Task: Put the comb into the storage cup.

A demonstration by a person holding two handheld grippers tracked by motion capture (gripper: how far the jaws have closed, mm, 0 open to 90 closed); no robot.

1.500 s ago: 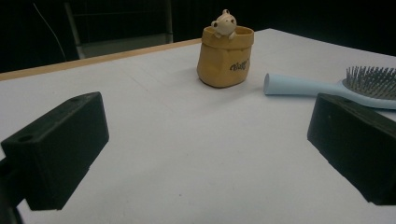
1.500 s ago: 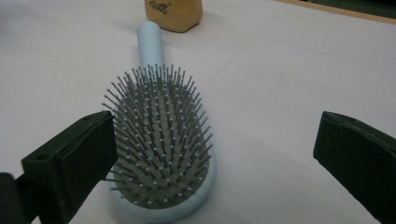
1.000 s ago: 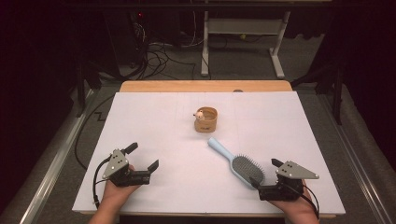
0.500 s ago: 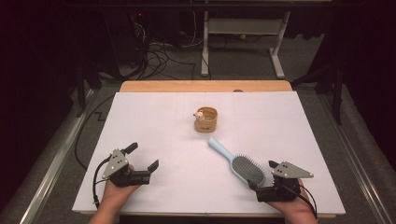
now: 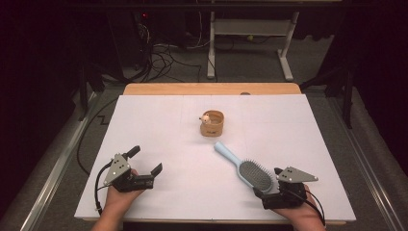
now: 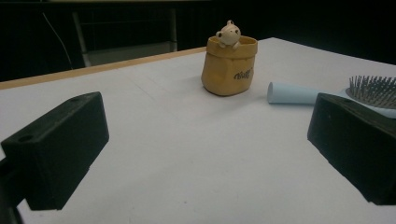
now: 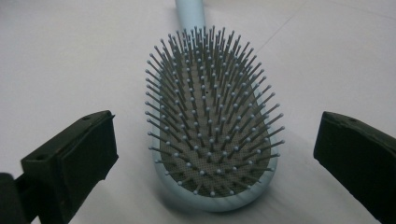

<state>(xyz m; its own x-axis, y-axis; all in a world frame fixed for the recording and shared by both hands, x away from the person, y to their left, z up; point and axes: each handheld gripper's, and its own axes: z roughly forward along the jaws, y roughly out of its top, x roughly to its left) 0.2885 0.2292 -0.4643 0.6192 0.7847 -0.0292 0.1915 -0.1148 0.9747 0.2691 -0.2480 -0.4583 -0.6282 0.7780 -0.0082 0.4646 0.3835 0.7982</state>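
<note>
Light blue plastic forms the body of the hairbrush (image 5: 245, 166), which lies flat on the white surface (image 5: 159, 125) with its grey bristles facing up. Its head is at the near right side, and its handle points away and to the left, toward the small pot (image 5: 212, 123). The right gripper (image 5: 267, 185) is low at the head end of the hairbrush, held by the person's right hand (image 5: 300, 216). In the right gripper view its jaws stand wide apart, one on each side of the brush head (image 7: 212, 126), and they are not touching it. The gripper holds nothing.

The left gripper (image 5: 145, 160) is at the near left side of the surface, well apart from the hairbrush, in the person's left hand (image 5: 118, 199). Its jaws are also spread wide and hold nothing. In the left gripper view the yellow-brown pot (image 6: 229, 65) stands upright between the jaws, farther off, with a little pale figure on its rim. The end of the blue handle (image 6: 292, 93) lies just beside the pot, not touching it.
</note>
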